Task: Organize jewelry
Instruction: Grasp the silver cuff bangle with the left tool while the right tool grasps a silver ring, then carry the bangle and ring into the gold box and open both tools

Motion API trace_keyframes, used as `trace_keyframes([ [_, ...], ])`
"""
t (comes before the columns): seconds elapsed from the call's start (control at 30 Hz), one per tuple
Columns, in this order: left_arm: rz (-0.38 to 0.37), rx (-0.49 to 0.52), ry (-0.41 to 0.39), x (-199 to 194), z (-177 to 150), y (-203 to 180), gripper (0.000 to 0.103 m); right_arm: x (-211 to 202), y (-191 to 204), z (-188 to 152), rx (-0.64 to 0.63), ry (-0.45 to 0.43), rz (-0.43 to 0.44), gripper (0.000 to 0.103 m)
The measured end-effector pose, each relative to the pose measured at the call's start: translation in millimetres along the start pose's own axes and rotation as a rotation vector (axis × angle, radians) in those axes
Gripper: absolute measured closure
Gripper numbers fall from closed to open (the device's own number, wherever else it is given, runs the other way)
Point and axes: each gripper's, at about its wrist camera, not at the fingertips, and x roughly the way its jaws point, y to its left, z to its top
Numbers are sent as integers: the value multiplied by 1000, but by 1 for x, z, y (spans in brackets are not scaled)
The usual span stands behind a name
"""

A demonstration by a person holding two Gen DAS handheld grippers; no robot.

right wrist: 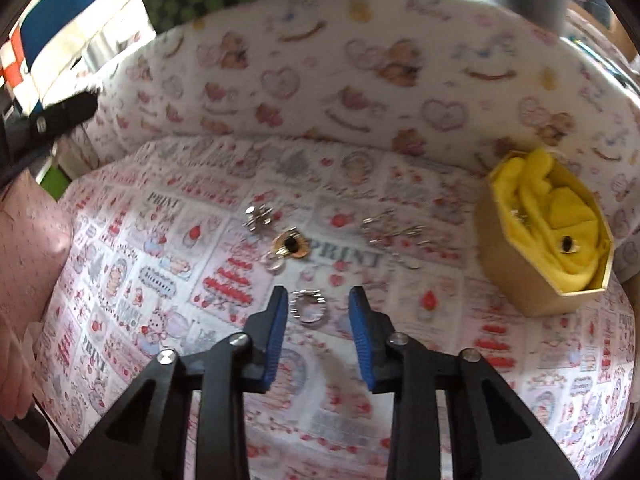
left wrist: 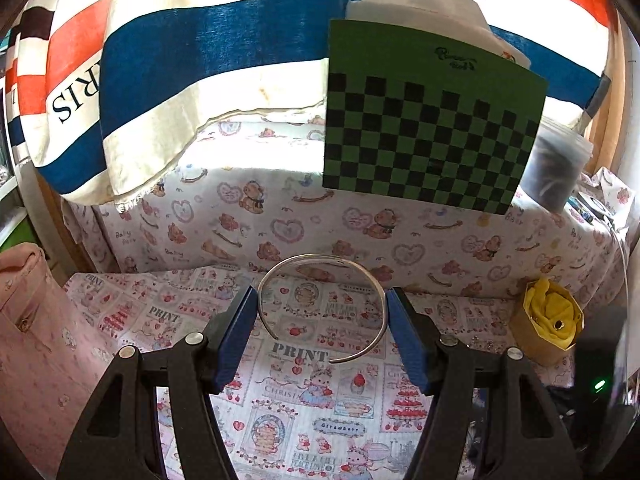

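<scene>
Left hand-held gripper (left wrist: pixel 322 310) clamped on a silver open bangle (left wrist: pixel 320 264), one blue pad on each side of it; bangle lifted above the printed cloth (left wrist: pixel 288 412) on the desk, its open gap facing 6 o'clock.

Right hand-held gripper (right wrist: pixel 318 306) fingers apart, empty, low over a small silver ring (right wrist: pixel 307 306) lying on the cloth between the fingertips; touching or not, cannot tell.

Right wrist view, more jewelry on the cloth: gold piece with black stone (right wrist: pixel 291 243) at 12 o'clock from the ring, silver clip-like piece (right wrist: pixel 258 216) at 11 o'clock, thin silver chain cluster (right wrist: pixel 394 228) at 1 o'clock (blurred).

Gold octagonal box (right wrist: pixel 540 236) at 2 o'clock, open, yellow lining (right wrist: pixel 560 204), one black-stone piece (right wrist: pixel 566 244) inside.

Green-black checkered board (left wrist: pixel 432 136) upright at 1 o'clock in the left view.
</scene>
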Motion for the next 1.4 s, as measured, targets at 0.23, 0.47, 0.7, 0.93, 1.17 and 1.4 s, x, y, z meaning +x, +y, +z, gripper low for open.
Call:
trace_keyframes([
  [0.23,11,-15,-9,-3,3,6,38,12,8,0,-56,1,-90,84],
  [0.47,23,9,-8,-1,1,0,38,4,-6,-11,-27,-53,-98,84],
  [0.7,29,38,-14,1,-2,-8,38,-17,-35,-19,6,-105,-77,84],
  [0.93,19,54,0,8,-5,-14,38,-47,-63,-17,67,-202,-33,84],
  [1.17,16,88,-9,9,-9,-27,38,-85,-90,-20,128,-331,51,84],
  [1.4,-52,165,-68,-24,-13,-59,38,-115,-123,-17,187,-465,74,84],
])
